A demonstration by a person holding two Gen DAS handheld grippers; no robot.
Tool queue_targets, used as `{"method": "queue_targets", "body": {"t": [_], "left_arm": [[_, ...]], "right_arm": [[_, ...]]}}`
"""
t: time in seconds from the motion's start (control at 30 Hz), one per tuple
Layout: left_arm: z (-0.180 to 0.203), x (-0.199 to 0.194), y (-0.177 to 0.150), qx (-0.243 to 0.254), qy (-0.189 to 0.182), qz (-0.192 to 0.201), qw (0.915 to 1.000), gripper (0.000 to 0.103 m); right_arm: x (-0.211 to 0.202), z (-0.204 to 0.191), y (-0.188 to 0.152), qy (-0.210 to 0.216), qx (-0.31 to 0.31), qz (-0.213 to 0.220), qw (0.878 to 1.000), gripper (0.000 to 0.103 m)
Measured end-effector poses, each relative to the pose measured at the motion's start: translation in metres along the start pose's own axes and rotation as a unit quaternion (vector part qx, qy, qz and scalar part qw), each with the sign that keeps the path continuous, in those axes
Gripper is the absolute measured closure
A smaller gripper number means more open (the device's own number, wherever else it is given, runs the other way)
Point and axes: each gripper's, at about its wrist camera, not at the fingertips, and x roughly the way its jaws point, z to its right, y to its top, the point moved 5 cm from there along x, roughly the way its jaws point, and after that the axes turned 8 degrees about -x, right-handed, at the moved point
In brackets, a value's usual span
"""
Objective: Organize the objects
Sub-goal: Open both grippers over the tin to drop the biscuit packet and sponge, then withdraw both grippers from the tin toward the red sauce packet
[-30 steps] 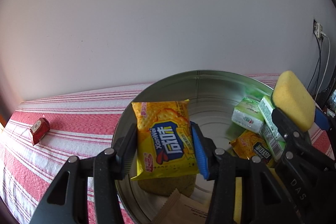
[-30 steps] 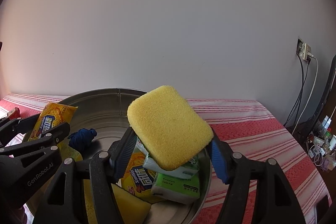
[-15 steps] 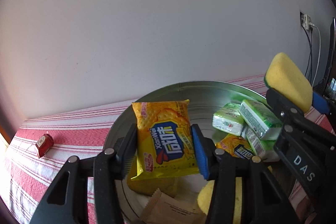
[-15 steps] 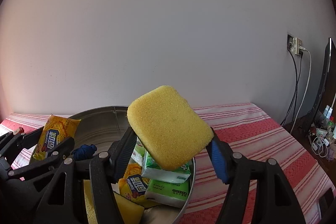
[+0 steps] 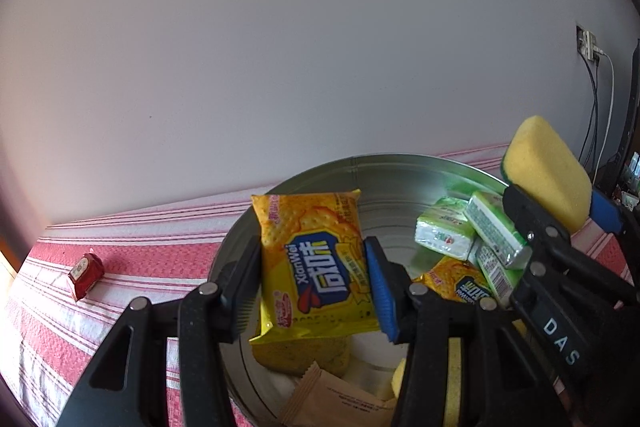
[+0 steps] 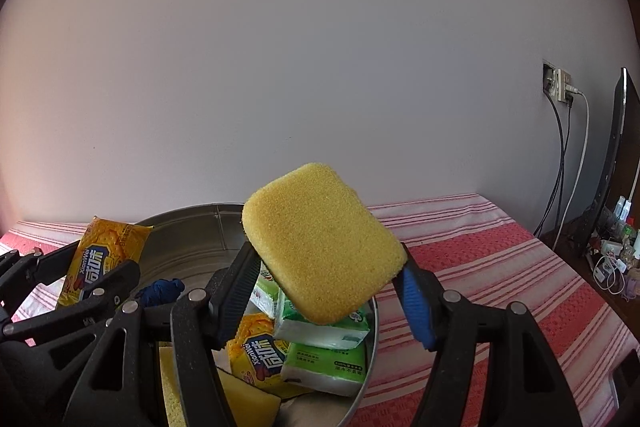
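Observation:
My left gripper (image 5: 314,279) is shut on a yellow cracker packet (image 5: 314,259) and holds it above the left part of a round metal basin (image 5: 384,169). My right gripper (image 6: 326,283) is shut on a yellow sponge (image 6: 320,239) and holds it above the basin's right side (image 6: 370,351). The sponge also shows in the left wrist view (image 5: 546,173), and the packet in the right wrist view (image 6: 100,255). In the basin lie green tissue packs (image 5: 444,231), another cracker packet (image 6: 260,353), a yellow sponge (image 6: 248,403), a tan sachet (image 5: 336,403) and a blue cloth (image 6: 162,291).
The basin stands on a red and white striped cloth (image 6: 492,267). A small red packet (image 5: 85,275) lies on the cloth far left. A wall socket with cables (image 6: 560,89) and a dark screen edge (image 6: 612,155) are at the right.
Both grippers have risen a little with their loads; the basin and table sit lower in both views. The grips are unchanged.

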Motion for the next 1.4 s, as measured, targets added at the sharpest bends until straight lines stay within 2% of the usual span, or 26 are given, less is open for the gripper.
{"method": "queue_targets", "body": {"t": [0.23,0.33,0.4,0.47,0.6,0.9,1.1,1.4], "left_arm": [[-0.012,0.021,-0.006,-0.008,0.015,-0.034,0.9993,0.053],[-0.015,0.022,-0.013,-0.028,0.009,-0.046,0.9985,0.051],[-0.018,0.020,-0.011,-0.033,0.012,-0.041,0.9985,0.034],[-0.019,0.015,-0.008,-0.039,0.015,-0.032,0.9986,0.024],[-0.018,0.010,-0.006,-0.039,0.013,-0.023,0.9989,0.012],[-0.016,0.004,-0.007,-0.038,0.012,-0.013,0.9991,0.005],[-0.025,-0.001,-0.008,-0.043,0.014,-0.002,0.9989,0.004],[-0.049,-0.010,-0.014,-0.044,0.030,0.018,0.9984,0.004]], "right_arm": [[0.012,-0.017,-0.006,0.036,-0.025,-0.021,0.999,0.033],[0.014,-0.016,-0.009,0.027,-0.026,-0.025,0.999,0.028],[0.012,-0.011,-0.009,0.020,-0.016,-0.019,1.000,0.022],[0.011,-0.003,-0.009,0.018,0.000,-0.012,1.000,0.017],[0.010,0.009,-0.010,0.026,0.033,-0.004,0.999,0.013],[0.010,0.025,-0.009,0.001,0.056,0.025,0.998,0.010],[-0.013,0.017,-0.002,-0.003,0.068,0.066,0.996,0.005],[-0.024,0.001,-0.002,-0.019,0.045,0.082,0.995,0.005]]}}
